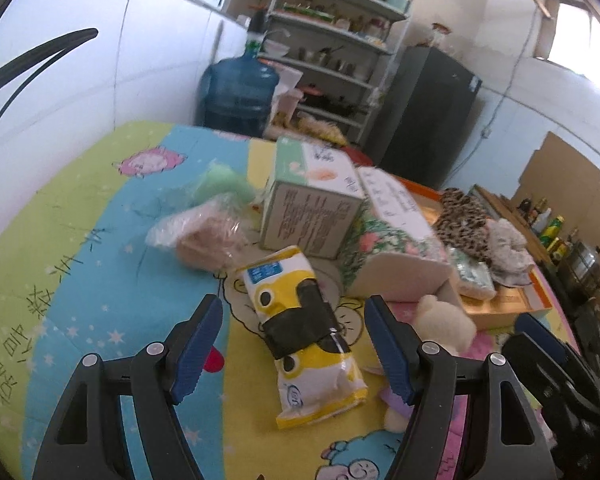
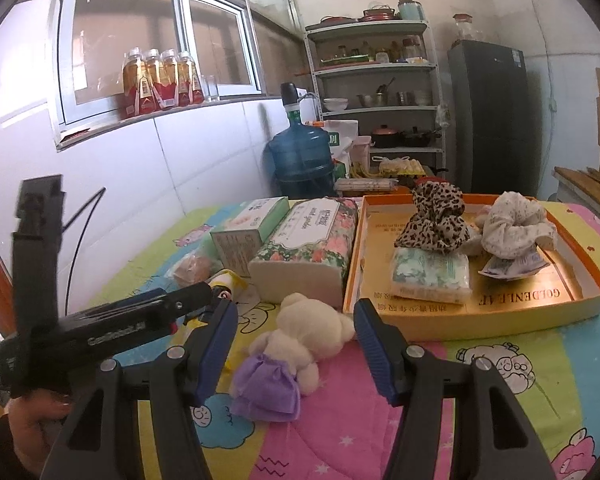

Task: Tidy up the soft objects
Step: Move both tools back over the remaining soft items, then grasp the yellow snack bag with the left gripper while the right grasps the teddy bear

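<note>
A yellow tissue pack [image 1: 304, 328] with a black band lies on the cartoon-print cloth between the fingers of my left gripper [image 1: 294, 344], which is open and clear of it. A cream plush bear in a purple dress [image 2: 296, 348] lies between the fingers of my right gripper [image 2: 296, 340], also open and not pressing on it. The bear [image 1: 444, 320] shows just right of the left gripper. A gold tray with an orange rim [image 2: 480, 320] holds a leopard-print cloth [image 2: 432, 220], a white cloth [image 2: 516, 232] and a green-patterned tissue pack [image 2: 432, 276].
A floral tissue pack [image 2: 308, 248] and a green tissue box [image 2: 244, 232] stand left of the tray. Bagged pink [image 1: 204, 236] and green [image 1: 220, 184] sponges lie behind the yellow pack. A tiled wall runs along the left; a water jug [image 2: 300, 156], shelves and a fridge stand beyond.
</note>
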The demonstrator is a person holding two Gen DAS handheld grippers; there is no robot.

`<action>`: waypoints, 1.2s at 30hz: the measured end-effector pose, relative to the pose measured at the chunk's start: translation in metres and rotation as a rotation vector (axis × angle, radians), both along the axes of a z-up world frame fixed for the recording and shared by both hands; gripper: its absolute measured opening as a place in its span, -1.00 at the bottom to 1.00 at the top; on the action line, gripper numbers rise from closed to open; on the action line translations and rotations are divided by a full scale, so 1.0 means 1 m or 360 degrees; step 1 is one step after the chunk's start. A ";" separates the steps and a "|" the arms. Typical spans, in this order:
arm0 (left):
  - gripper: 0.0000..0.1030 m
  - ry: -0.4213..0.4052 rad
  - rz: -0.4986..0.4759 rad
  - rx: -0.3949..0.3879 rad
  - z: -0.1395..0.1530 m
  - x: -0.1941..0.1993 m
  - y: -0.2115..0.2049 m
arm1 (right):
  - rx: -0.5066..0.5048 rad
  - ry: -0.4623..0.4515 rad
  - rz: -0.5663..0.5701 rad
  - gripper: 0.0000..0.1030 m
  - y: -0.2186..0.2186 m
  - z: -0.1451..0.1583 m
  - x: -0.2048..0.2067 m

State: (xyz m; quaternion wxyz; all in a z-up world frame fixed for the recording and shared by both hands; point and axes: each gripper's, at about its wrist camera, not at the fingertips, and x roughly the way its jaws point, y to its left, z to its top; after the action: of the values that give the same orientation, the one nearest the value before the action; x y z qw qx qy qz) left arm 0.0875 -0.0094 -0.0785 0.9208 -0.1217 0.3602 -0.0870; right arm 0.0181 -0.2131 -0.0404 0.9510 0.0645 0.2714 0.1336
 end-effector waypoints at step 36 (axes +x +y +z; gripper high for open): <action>-0.08 0.0086 -0.0070 -0.0062 -0.025 0.007 -0.002 | -0.0030 0.0344 0.0063 0.12 0.026 -0.046 0.029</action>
State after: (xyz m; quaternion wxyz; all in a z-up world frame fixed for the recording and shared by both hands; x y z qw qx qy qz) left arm 0.0950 -0.0116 -0.1036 0.9060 -0.1339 0.3858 -0.1108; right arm 0.0472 -0.1867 -0.0860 0.9139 0.0641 0.3749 0.1421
